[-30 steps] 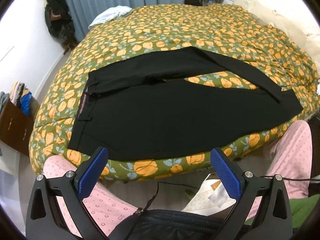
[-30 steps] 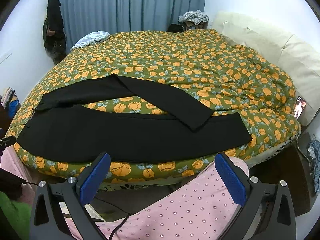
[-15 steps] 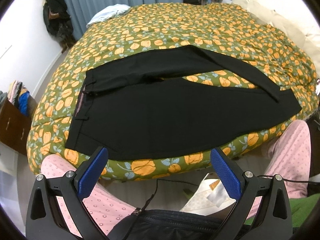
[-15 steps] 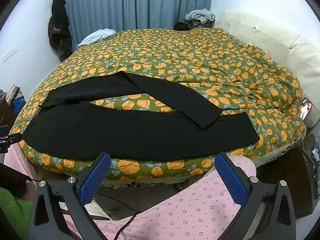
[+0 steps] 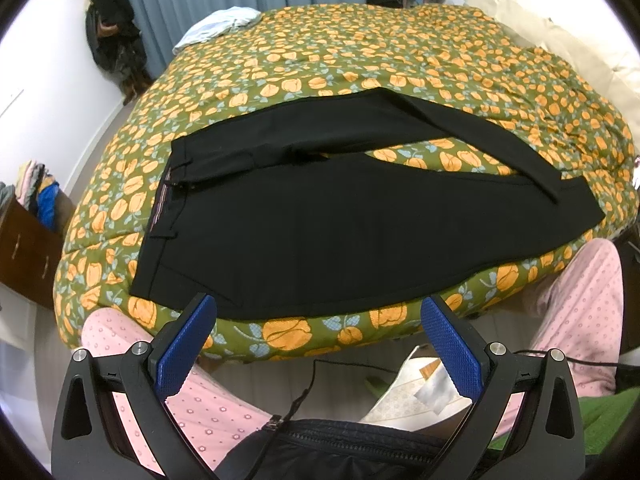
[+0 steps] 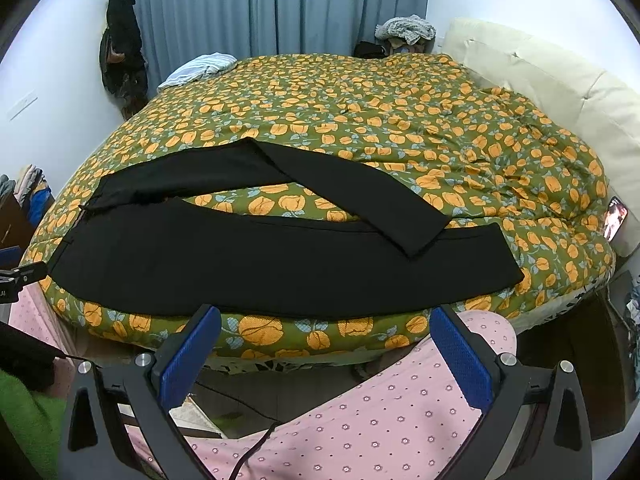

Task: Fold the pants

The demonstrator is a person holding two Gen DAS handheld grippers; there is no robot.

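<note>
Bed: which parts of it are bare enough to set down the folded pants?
The bedspread is bare from the black pants back to the curtain, apart from a pale cloth at the far left corner. A small wedge between the two legs is free. The near edge is crowded; a phone lies far right.
</note>
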